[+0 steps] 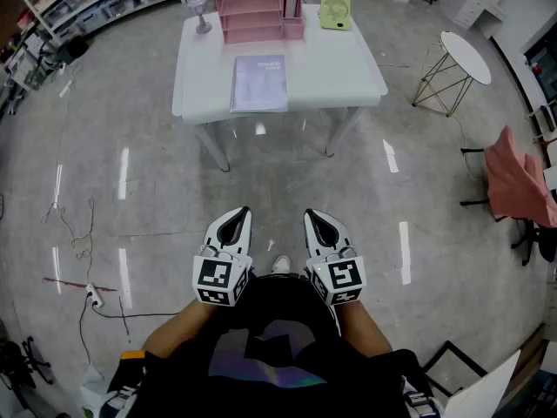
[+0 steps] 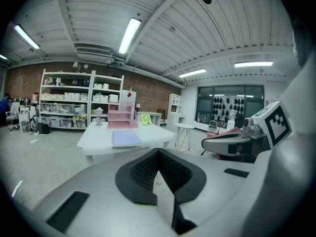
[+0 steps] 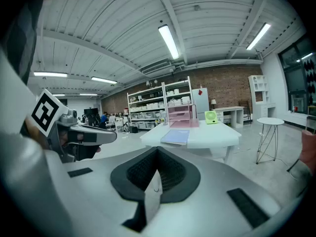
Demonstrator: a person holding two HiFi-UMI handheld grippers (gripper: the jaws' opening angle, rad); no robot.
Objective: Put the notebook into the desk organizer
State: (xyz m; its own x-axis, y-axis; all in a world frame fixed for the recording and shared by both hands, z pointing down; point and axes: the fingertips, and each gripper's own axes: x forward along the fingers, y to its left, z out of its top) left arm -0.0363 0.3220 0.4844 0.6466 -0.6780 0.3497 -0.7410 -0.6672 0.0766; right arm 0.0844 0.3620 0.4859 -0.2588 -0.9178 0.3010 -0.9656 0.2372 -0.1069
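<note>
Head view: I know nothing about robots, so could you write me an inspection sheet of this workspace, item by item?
Surface: white rectangular table, ahead of the person.
Job's things: lavender spiral-bound notebook lies flat near the table's front edge; pink tiered desk organizer stands at the far edge; notebook not yet in it.
Clutter: yellow-green small fan right of the organizer; small grey goblet-shaped ornament left of it.
Grippers: left gripper and right gripper both shut, empty, held near the person's body, away from the table.
Cables: thin wires and a white power strip on the floor, left.
Surroundings: round white side table, chair draped in pink cloth, storage shelves.
</note>
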